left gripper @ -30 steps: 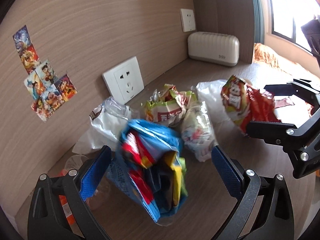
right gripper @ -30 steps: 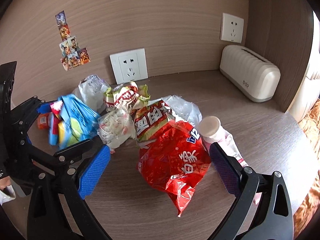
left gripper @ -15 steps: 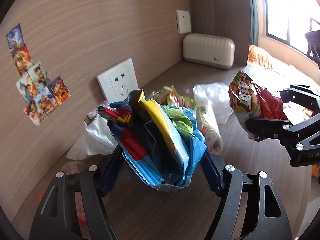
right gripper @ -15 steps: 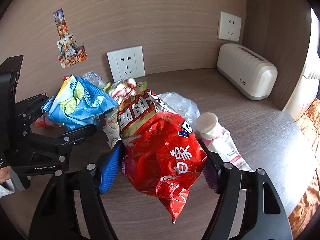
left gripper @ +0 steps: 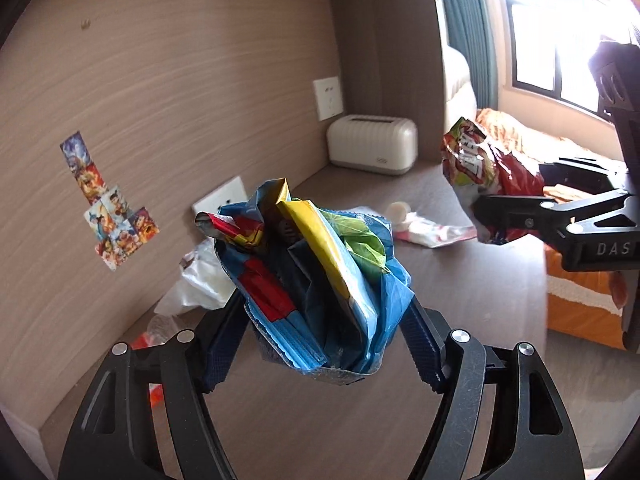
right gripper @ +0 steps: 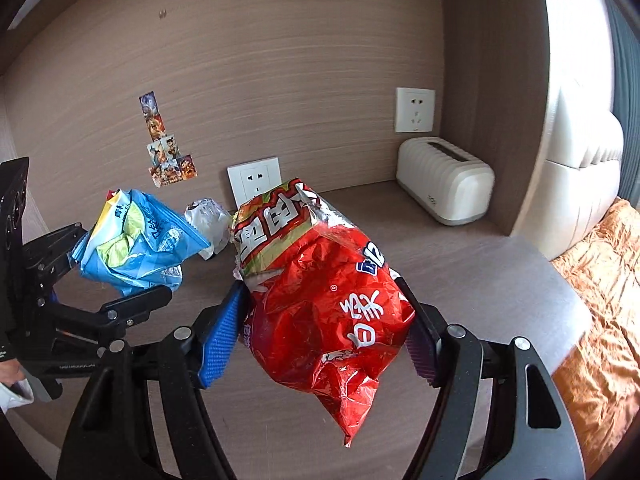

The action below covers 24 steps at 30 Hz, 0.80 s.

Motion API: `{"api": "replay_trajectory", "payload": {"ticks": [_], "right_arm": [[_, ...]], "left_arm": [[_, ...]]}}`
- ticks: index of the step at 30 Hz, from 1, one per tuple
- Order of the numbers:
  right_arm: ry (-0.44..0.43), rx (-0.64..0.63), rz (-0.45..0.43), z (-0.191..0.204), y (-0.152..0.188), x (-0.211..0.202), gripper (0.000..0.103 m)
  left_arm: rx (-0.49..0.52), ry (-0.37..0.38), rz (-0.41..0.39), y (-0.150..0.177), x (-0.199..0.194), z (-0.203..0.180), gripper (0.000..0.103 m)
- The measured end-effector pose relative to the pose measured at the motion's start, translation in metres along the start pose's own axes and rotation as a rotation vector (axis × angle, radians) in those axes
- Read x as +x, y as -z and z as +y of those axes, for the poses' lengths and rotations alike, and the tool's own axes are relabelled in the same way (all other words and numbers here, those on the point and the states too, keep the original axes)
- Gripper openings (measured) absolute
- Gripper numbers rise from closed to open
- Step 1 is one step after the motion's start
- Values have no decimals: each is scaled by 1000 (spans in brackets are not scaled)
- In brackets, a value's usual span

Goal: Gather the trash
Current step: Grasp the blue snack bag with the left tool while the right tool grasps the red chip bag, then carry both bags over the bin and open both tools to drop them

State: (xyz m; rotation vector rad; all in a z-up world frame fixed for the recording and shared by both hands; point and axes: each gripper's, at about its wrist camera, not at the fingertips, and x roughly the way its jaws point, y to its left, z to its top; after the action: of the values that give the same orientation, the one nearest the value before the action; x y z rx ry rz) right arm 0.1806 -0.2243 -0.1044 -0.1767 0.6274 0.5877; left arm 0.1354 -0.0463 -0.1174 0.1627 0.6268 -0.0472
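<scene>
Blue and crumpled, the snack bag [left gripper: 320,280] sits pinched between the two blue pads of the left claw [left gripper: 320,332], lifted clear of the worktop [left gripper: 440,280]. Yellow, red and green folds of the same wrapper stick up out of its top. In the right wrist view the same blue bag [right gripper: 140,248] hangs in the left claw [right gripper: 116,268] to the left of the wall socket [right gripper: 254,182].

Red foil makes up the other catch: a red chip bag [right gripper: 320,312] with white characters is squeezed between the pads of the right claw [right gripper: 324,332], its torn tail dangling below the fingers and its open top tilted toward the wall socket. It too is off the worktop [right gripper: 480,280]. From the left wrist camera the red chip bag [left gripper: 488,176] and right claw [left gripper: 516,200] show up to the right, in front of the orange bedding [left gripper: 580,304].

Left on the worktop, a crinkled clear plastic bag [right gripper: 208,224] lies just below the wall socket, touching the wall side. A white paper cup [left gripper: 399,211] and a pink-and-white wrapper [left gripper: 432,232] lie together further right of the socket, between it and the cream ribbed box [right gripper: 444,180], which stands in the corner. A cluster of stickers [right gripper: 166,148] is stuck on the wood wall up and left of the socket.
</scene>
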Motion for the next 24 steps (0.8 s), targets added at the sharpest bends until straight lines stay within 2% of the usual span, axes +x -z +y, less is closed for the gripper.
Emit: {"api": "replay_trajectory", "payload": {"ticks": [10, 24], "right_arm": [[56, 54, 11, -45, 45, -80, 73], [199, 215, 55, -105, 131, -160, 73]], "left_arm": [[60, 109, -22, 2, -31, -96, 71], [270, 310, -16, 19, -45, -232, 71]]}}
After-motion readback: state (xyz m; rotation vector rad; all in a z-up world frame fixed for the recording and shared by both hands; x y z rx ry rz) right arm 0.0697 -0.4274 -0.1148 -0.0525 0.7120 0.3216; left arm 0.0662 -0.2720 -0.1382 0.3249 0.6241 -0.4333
